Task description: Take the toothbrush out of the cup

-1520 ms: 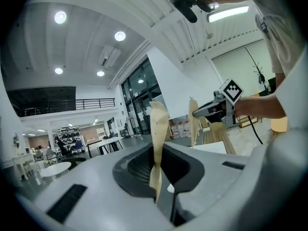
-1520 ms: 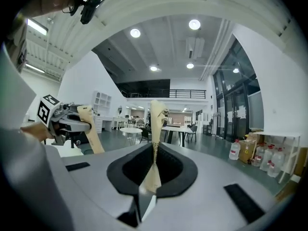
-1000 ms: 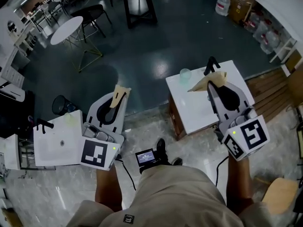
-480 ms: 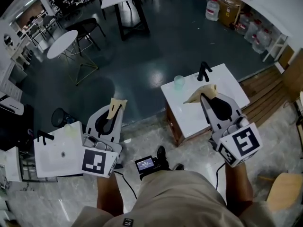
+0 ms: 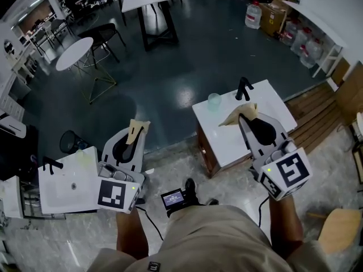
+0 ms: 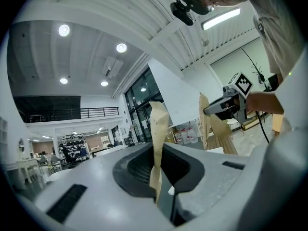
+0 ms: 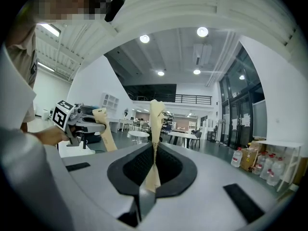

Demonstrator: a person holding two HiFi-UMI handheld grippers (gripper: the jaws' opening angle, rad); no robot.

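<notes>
A clear cup (image 5: pixel 214 101) stands at the far left corner of a small white table (image 5: pixel 227 137), next to a black tap (image 5: pixel 243 88). I cannot make out a toothbrush in it. My right gripper (image 5: pixel 240 115) hovers level over the table, just right of the cup, shut with nothing between its tan pads (image 7: pixel 155 110). Held over the floor at the left, my left gripper (image 5: pixel 138 127) is also shut and empty, its pads (image 6: pixel 158 117) pressed together. Each gripper view shows the other gripper: the right one (image 6: pixel 226 106) and the left one (image 7: pixel 79 121).
A white sink top (image 5: pixel 68 180) with a black tap (image 5: pixel 50 164) lies at the lower left, a black bin (image 5: pixel 72 141) behind it. A small screen device (image 5: pixel 173 198) sits on the floor by my feet. Tables, chairs and water bottles (image 5: pixel 253 14) stand farther off.
The head view has shifted, so the table and cup sit lower and further left in the picture. The right gripper drifted slightly over the table. Both grippers stay shut.
</notes>
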